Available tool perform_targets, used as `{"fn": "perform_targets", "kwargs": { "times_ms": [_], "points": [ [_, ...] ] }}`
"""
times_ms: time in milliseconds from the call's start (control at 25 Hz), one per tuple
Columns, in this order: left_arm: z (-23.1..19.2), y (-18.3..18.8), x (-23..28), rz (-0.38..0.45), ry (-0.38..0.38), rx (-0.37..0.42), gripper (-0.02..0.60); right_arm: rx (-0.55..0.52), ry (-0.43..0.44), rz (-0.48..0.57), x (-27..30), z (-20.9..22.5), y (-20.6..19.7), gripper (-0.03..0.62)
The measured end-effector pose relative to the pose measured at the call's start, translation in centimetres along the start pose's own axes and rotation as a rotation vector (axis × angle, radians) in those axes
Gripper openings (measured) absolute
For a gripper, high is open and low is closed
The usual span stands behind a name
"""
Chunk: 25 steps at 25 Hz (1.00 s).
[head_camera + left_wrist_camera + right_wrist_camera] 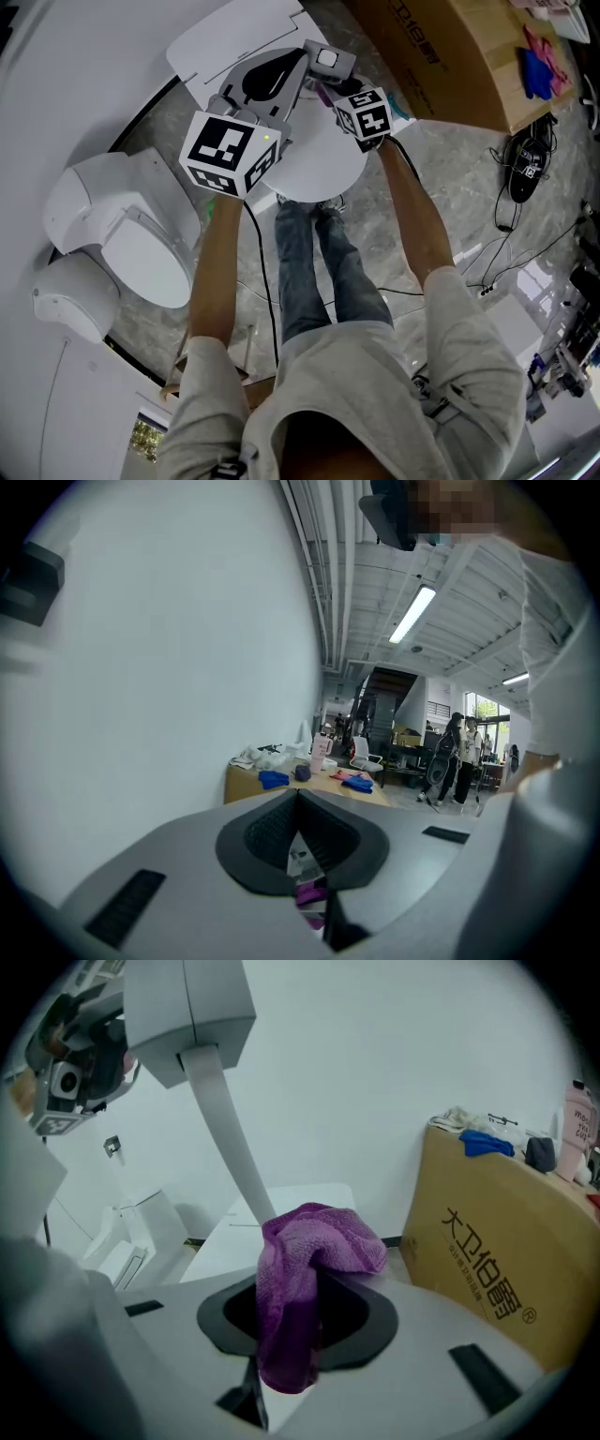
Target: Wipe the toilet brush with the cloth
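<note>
Head view: left claw [281,80] and right claw [345,94] meet over the white bench [319,161]. Left gripper view: jaws narrow, apparently pinching the toilet brush [302,855]. Right gripper view: jaws clamp the purple cloth [309,1251] against the brush stem; wiping seems underway, unfinished.

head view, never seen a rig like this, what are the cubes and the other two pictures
The head view is from a camera on a person's head, looking steeply down. The person holds two grippers; the cubes are parts of those. The other two pictures come from cameras riding on the left gripper and the right gripper. The left jaws are closed on a thin white piece, apparently the brush; the right jaws grip a purple cloth. A toilet stands at the left, a cardboard box at the right.
</note>
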<state>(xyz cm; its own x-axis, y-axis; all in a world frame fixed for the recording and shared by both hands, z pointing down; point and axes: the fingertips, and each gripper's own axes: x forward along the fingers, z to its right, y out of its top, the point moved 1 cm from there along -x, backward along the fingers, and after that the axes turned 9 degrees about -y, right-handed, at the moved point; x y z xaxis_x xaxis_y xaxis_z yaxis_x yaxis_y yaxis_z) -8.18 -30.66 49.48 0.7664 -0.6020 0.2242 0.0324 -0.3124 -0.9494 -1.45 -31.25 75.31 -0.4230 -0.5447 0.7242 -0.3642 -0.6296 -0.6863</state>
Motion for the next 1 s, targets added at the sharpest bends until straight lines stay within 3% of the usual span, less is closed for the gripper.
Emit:
{"fn": "perform_targets", "kwargs": {
  "times_ms": [400,1000],
  "points": [
    [-0.1,-0.2,0.0,-0.01,-0.002,-0.002,0.018,0.036,-0.033,-0.03,0.6,0.3,-0.8,0.123],
    [-0.4,-0.7,-0.4,-0.049,0.049,0.058,0.02,0.074,-0.141,0.21,-11.3,2.0,3.4,0.123]
  ]
}}
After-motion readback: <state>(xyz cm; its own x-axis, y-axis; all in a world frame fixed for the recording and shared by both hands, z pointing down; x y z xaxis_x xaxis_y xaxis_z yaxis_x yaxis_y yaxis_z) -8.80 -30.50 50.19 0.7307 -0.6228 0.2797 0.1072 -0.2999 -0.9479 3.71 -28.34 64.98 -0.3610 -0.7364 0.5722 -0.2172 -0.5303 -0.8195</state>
